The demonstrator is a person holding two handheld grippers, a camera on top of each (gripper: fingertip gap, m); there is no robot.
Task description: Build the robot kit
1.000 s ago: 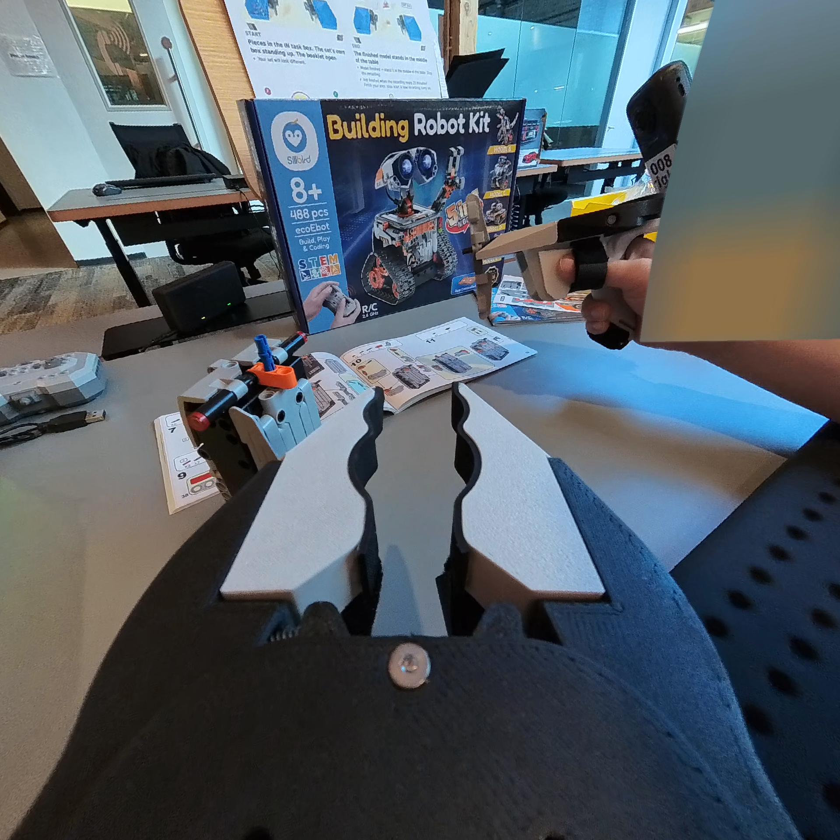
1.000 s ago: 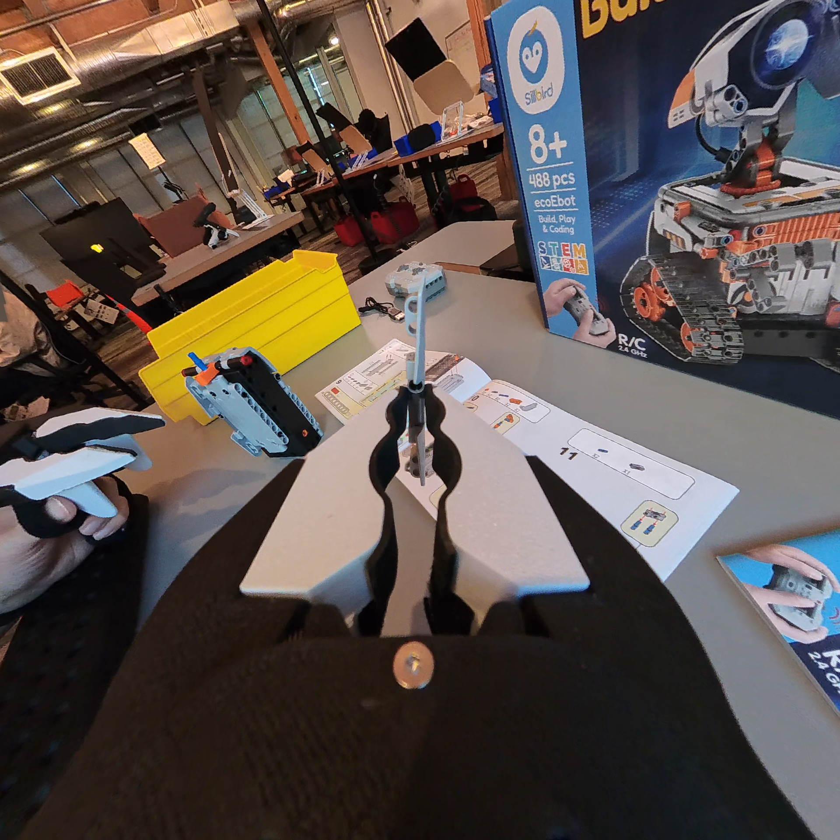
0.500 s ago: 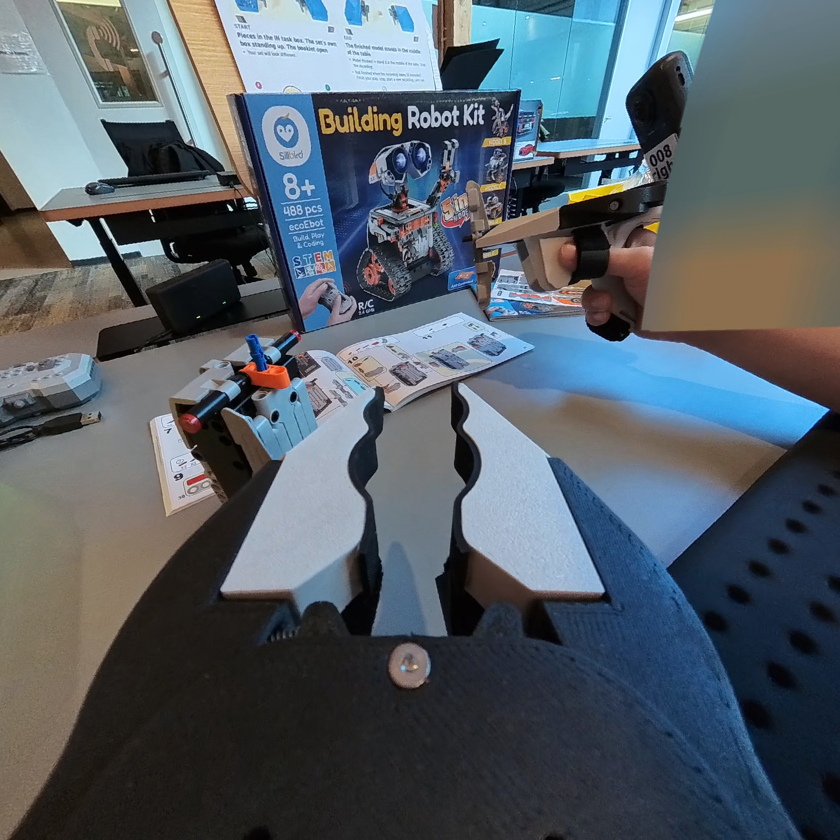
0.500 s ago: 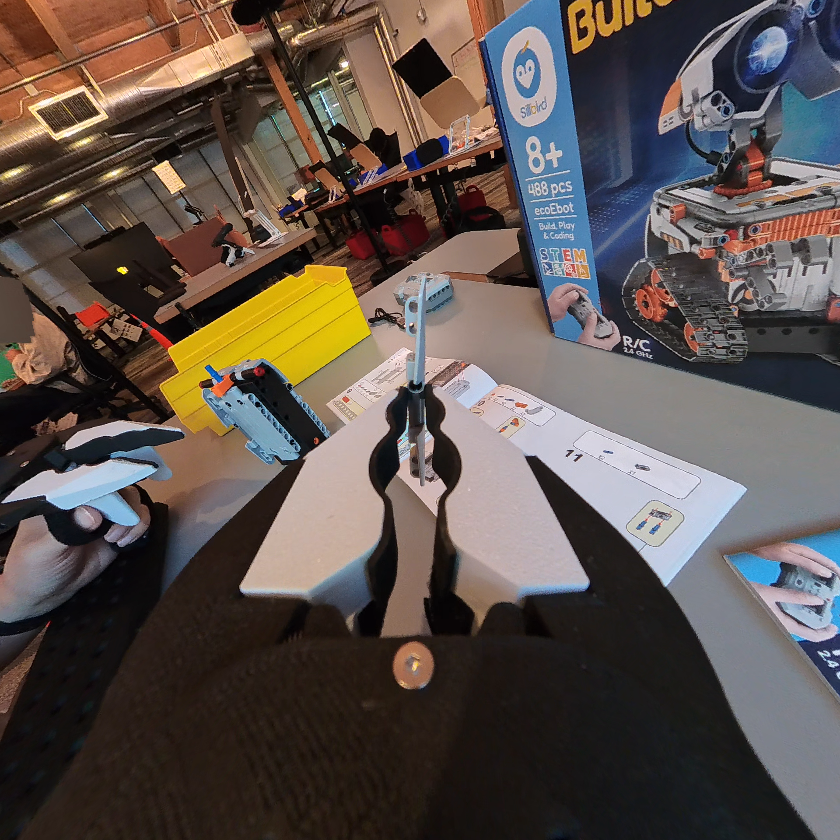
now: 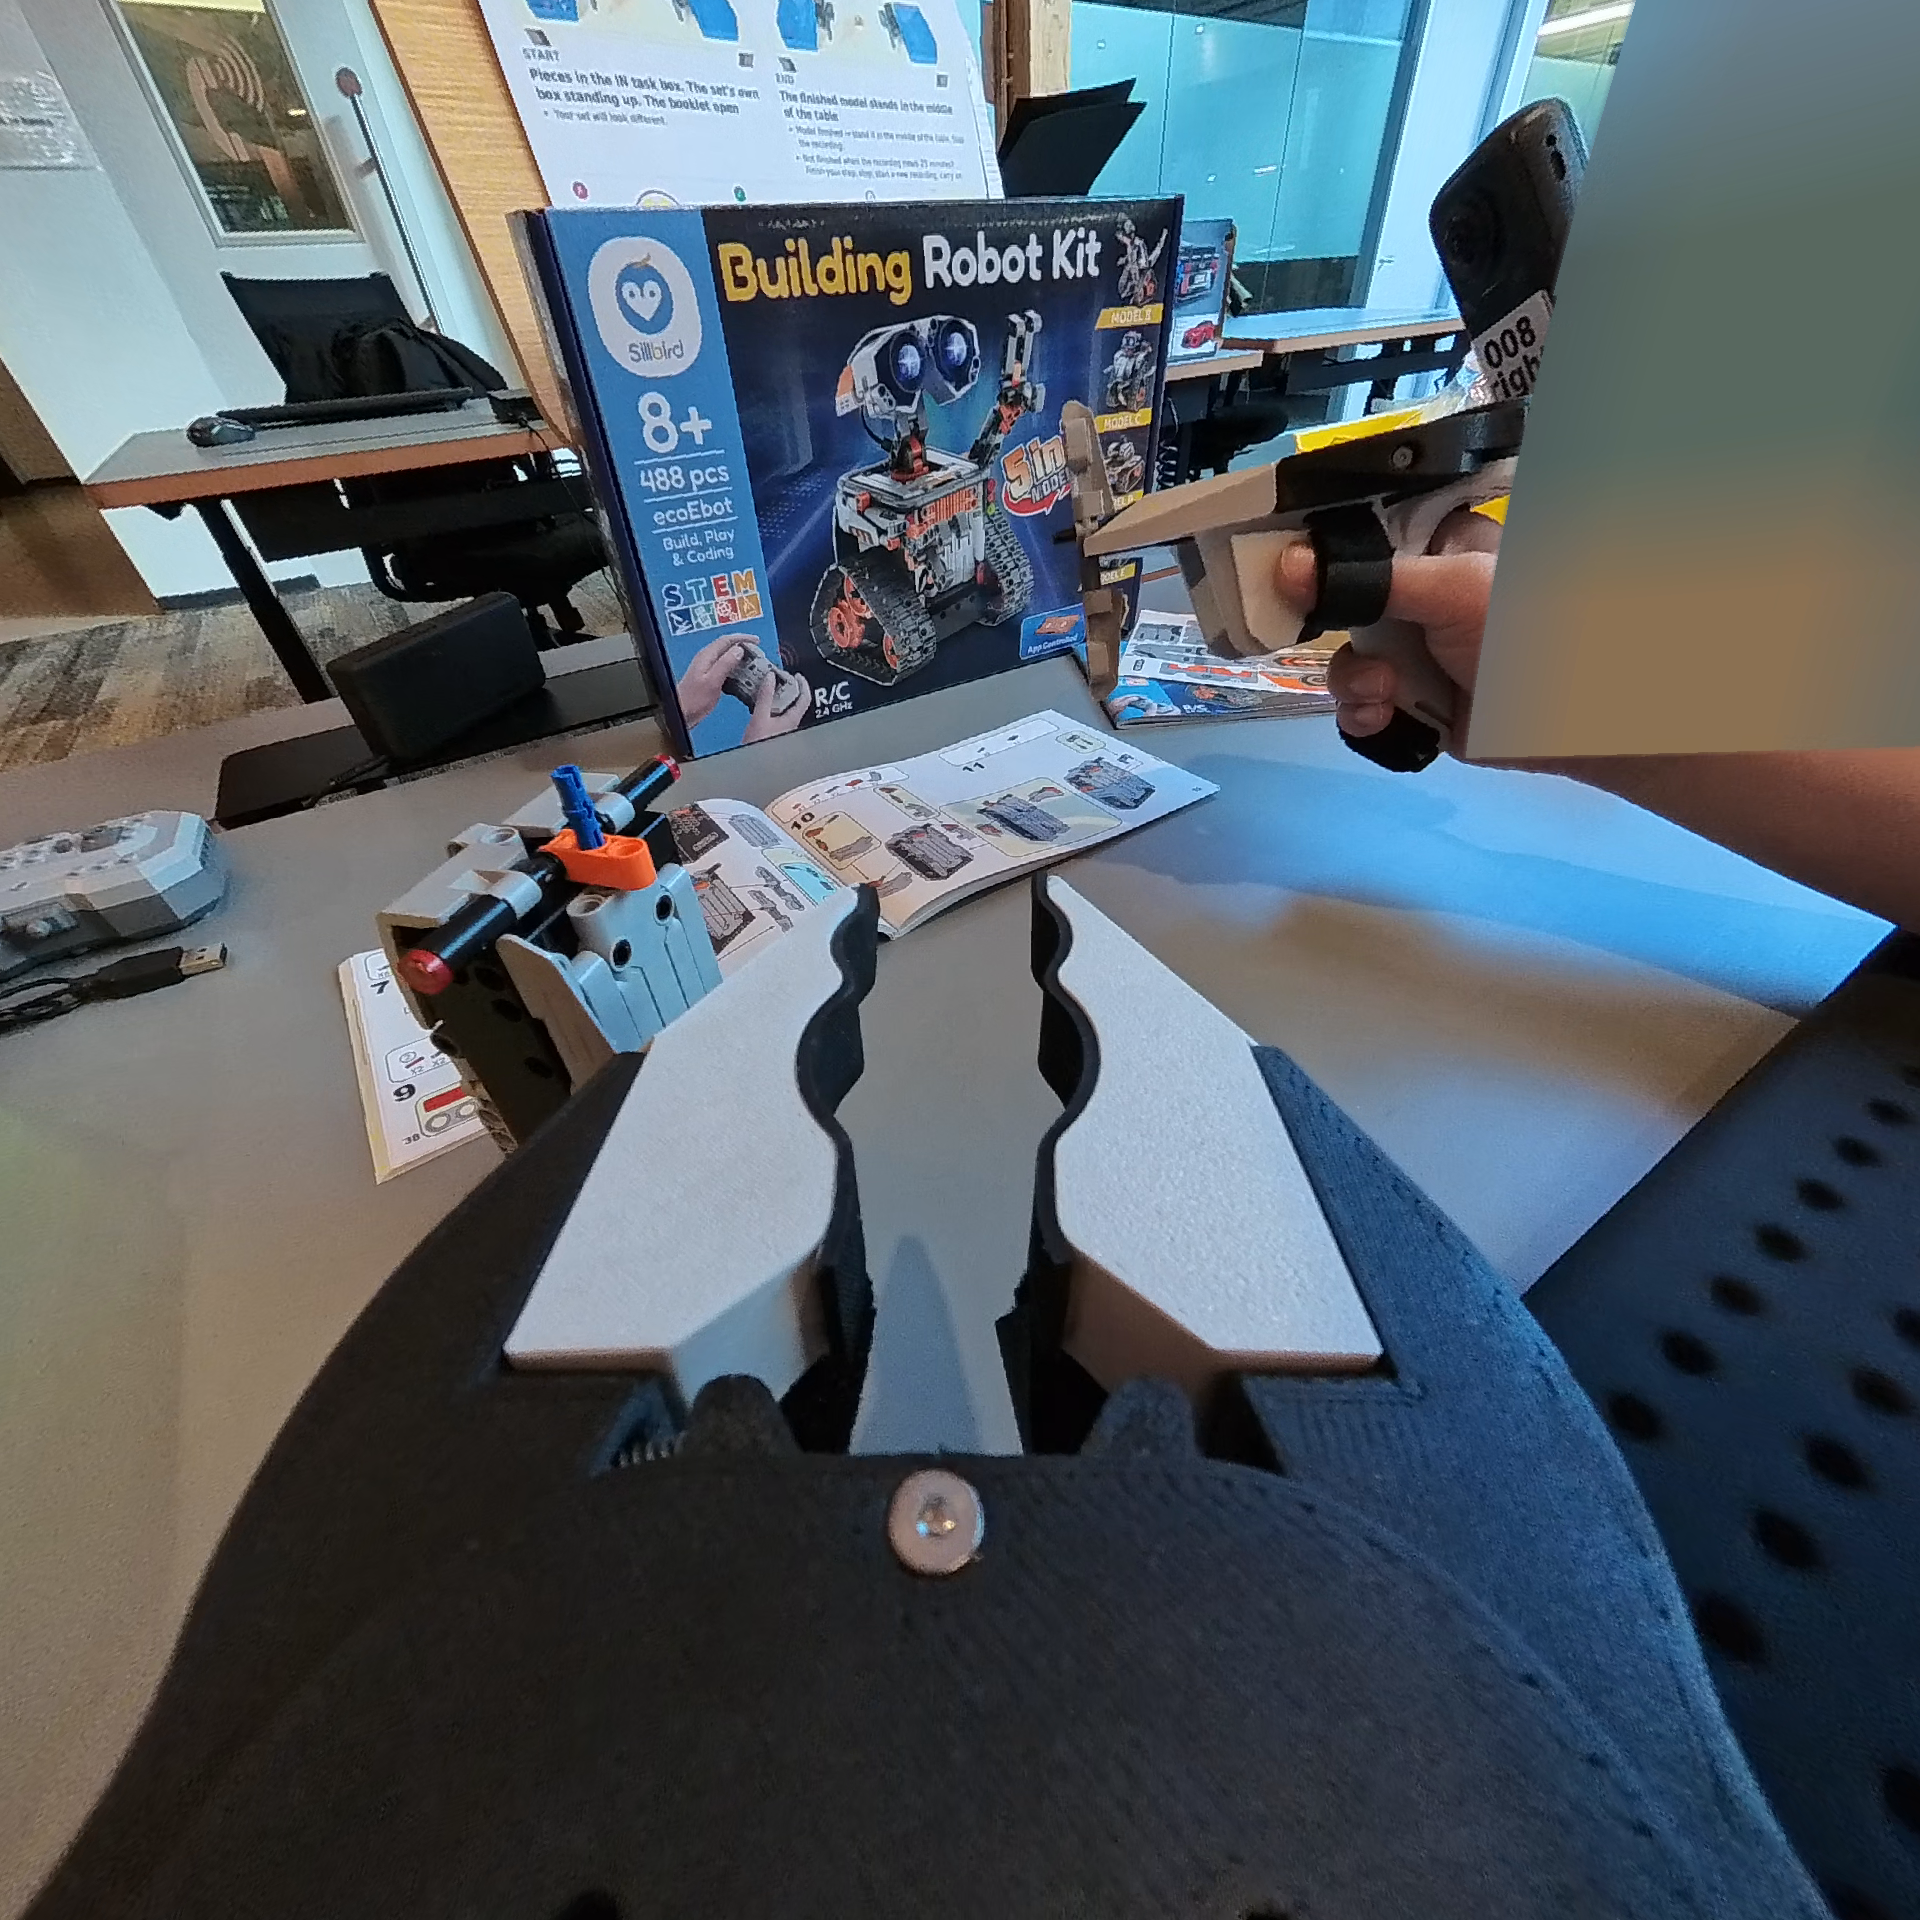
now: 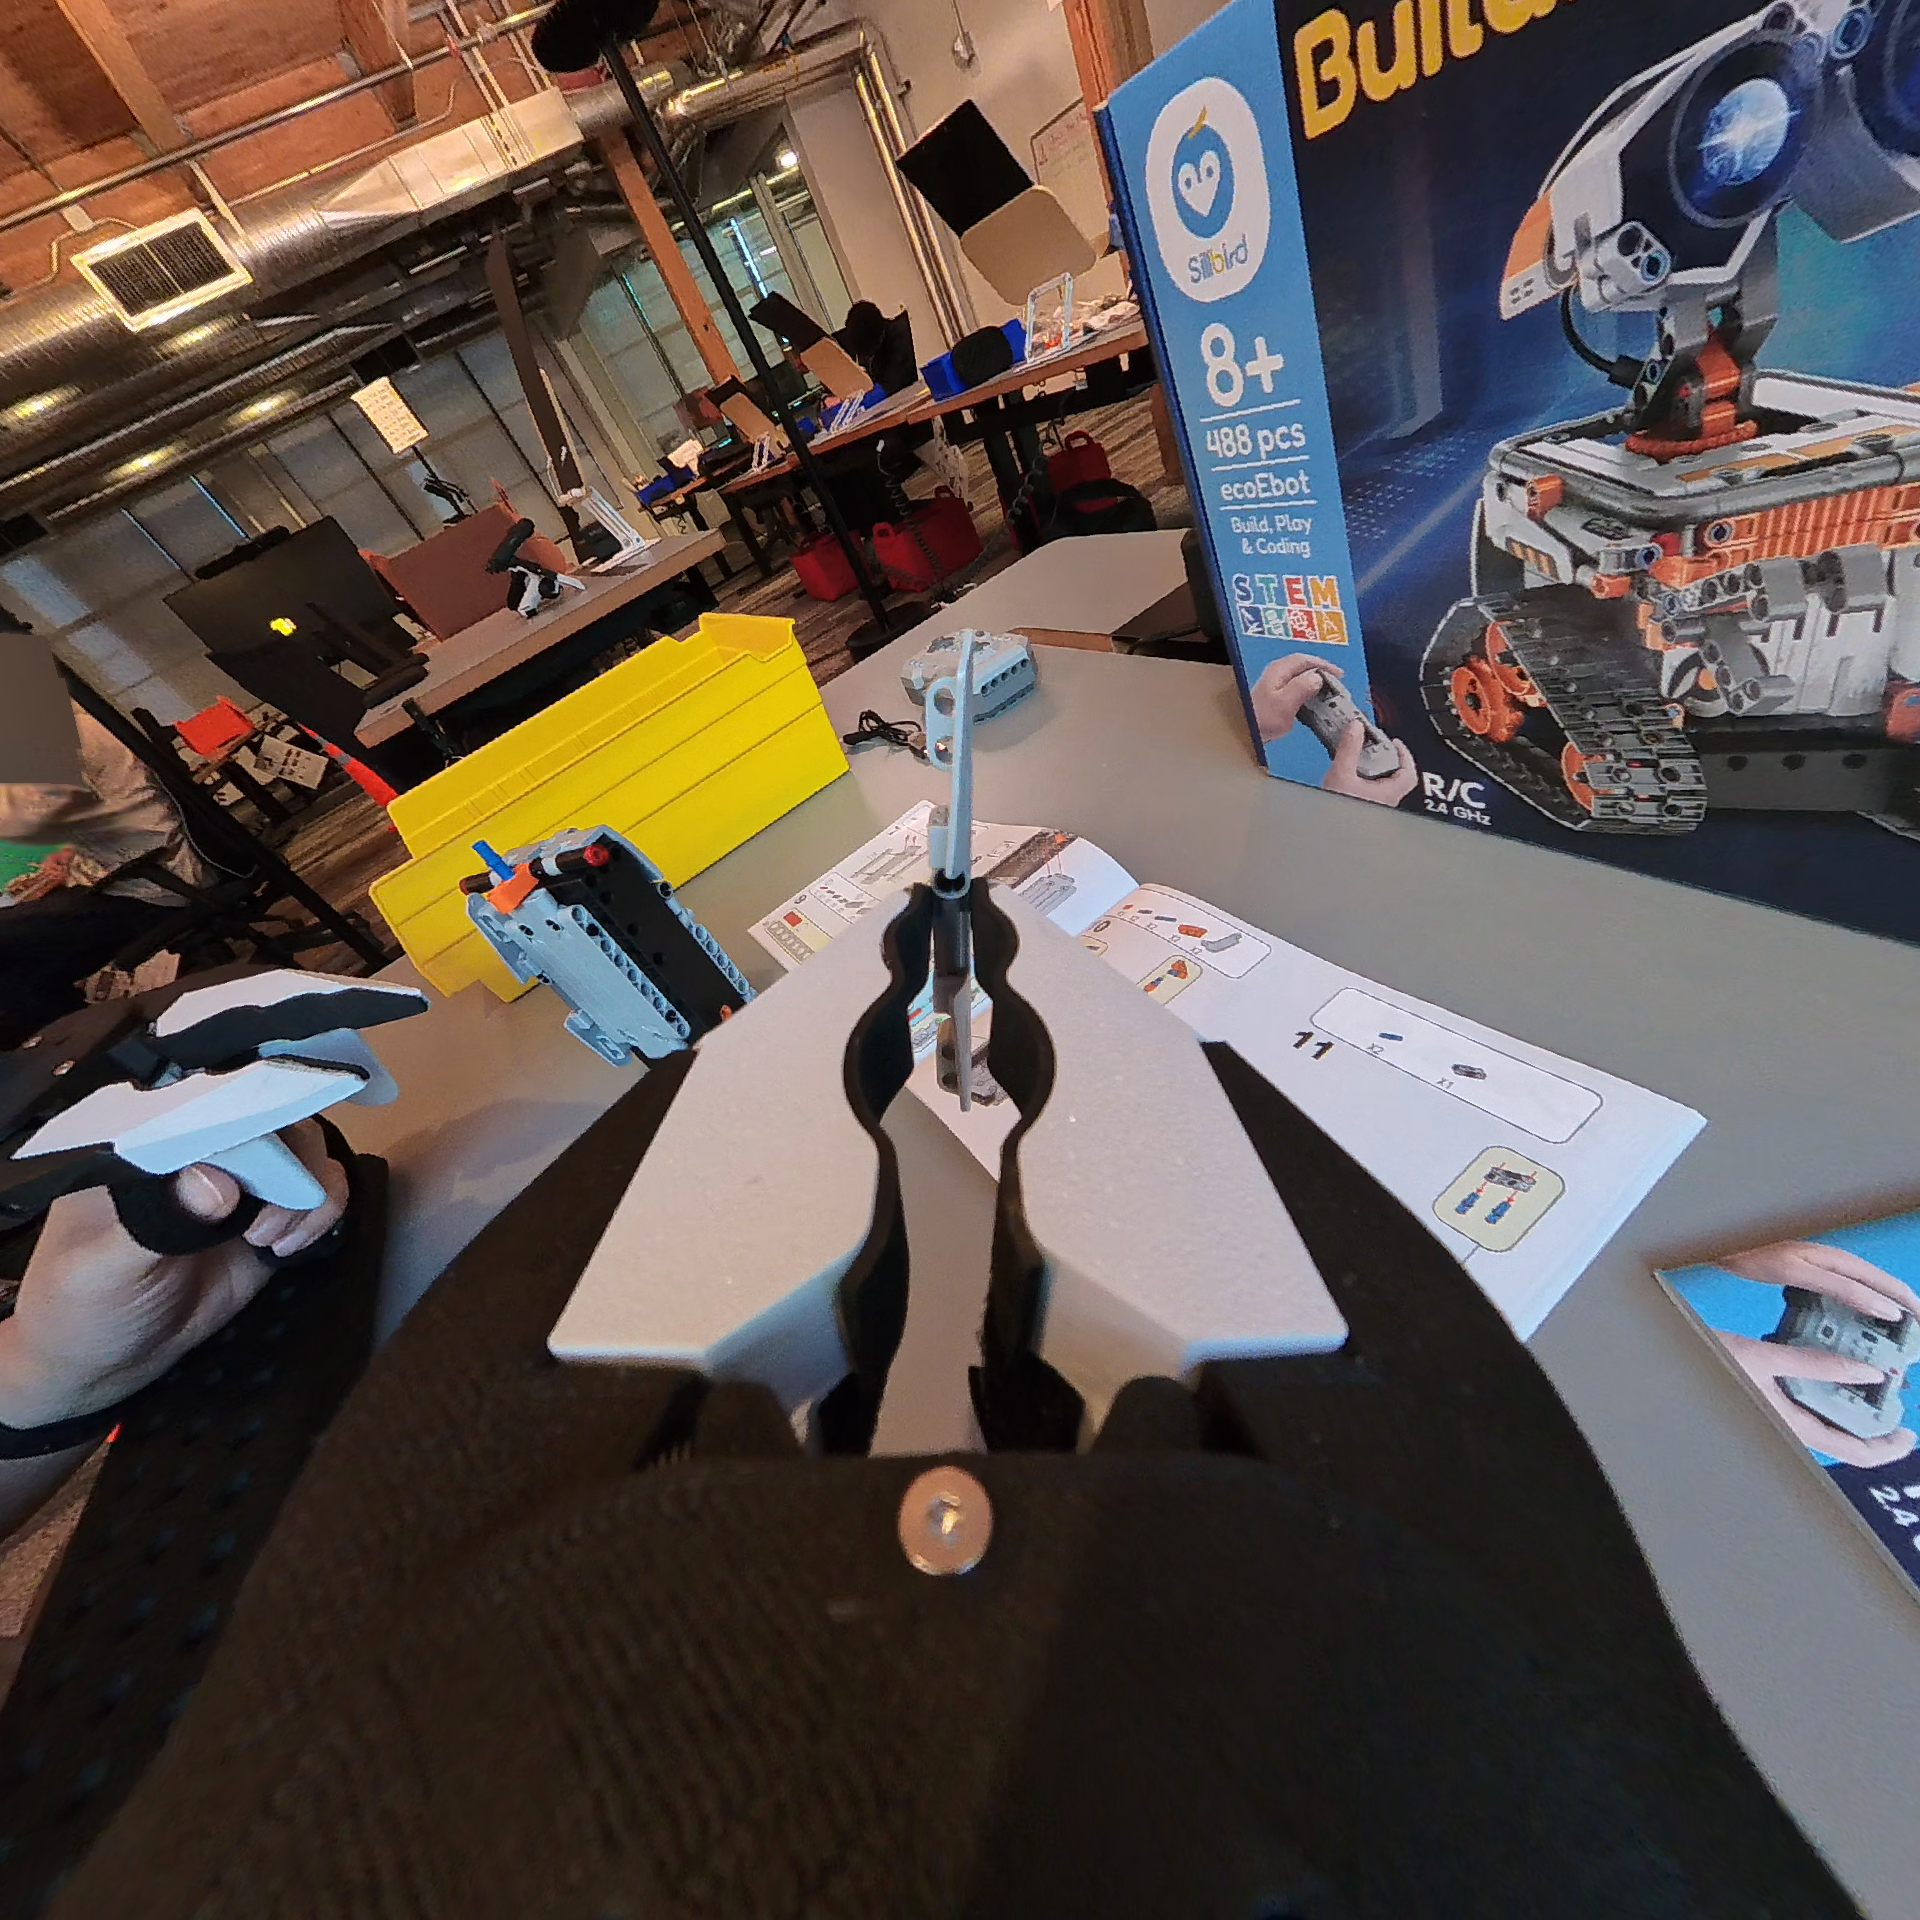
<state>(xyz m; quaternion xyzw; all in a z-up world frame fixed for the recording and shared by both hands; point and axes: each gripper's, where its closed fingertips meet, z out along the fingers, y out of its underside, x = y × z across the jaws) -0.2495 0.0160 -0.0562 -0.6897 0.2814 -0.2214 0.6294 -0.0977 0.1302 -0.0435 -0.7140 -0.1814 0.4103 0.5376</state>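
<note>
My left gripper is open and empty, low over the grey table, just right of a black-and-grey brick assembly with an orange piece and a blue pin on top. My right gripper is shut on a thin light-grey beam that stands upright out of its tips, held above an open instruction booklet. In the left wrist view the right gripper hovers at the right, in front of the box. In the right wrist view the assembly stands left of the tips, and the left gripper is at the far left.
A tall blue kit box stands upright behind the booklet. A yellow bin sits beyond the assembly. A grey hub with a USB cable lies at the left. Another leaflet lies at the right. Tip to tip, the grippers are about 20 cm apart. The left tips stand about 35 cm off the grey hub.
Both grippers have drifted only slightly. The right gripper has risen a little with the beam still in it. The left gripper stays open beside the assembly.
</note>
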